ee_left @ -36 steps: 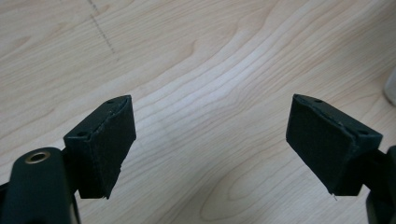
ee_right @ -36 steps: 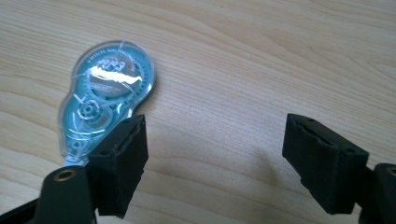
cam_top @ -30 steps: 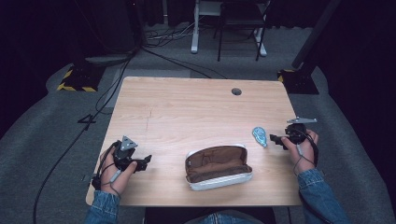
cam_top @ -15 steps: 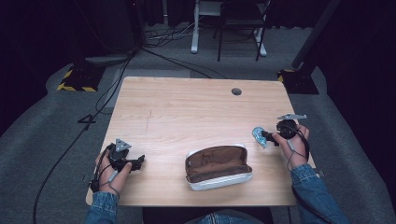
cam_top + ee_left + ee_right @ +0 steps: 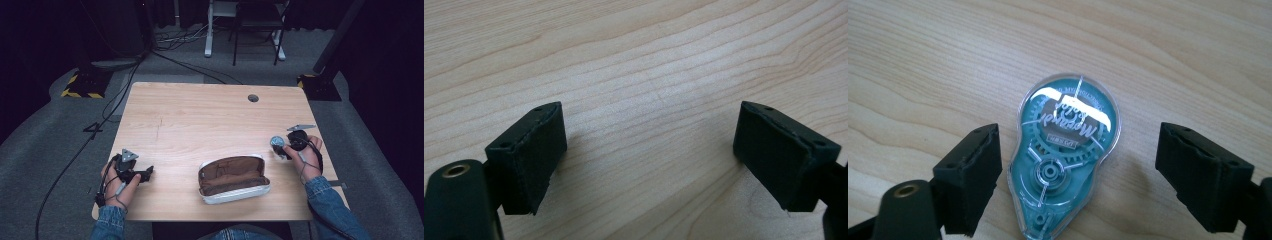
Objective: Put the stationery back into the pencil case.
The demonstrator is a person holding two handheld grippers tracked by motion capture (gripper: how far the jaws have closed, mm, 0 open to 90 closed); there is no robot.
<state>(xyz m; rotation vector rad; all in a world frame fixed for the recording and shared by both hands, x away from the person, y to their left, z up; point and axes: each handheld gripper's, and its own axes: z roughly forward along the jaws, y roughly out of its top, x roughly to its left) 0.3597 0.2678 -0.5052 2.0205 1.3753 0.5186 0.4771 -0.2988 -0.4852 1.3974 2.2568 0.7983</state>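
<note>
Right gripper (image 5: 1075, 180) hangs over the teal correction-tape dispenser (image 5: 1064, 155) lying flat on the table (image 5: 200, 115), jaws wide apart on either side, nothing clamped. Judged from this, a pick-up is in hand: next, close squarely across its body. Left gripper (image 5: 649, 155) rests open, empty.

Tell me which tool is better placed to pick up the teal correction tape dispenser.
Right. The right tool has its jaws open on either side of the correction tape dispenser, not yet closed on it. The left tool sits over bare table, across the open case.
</note>
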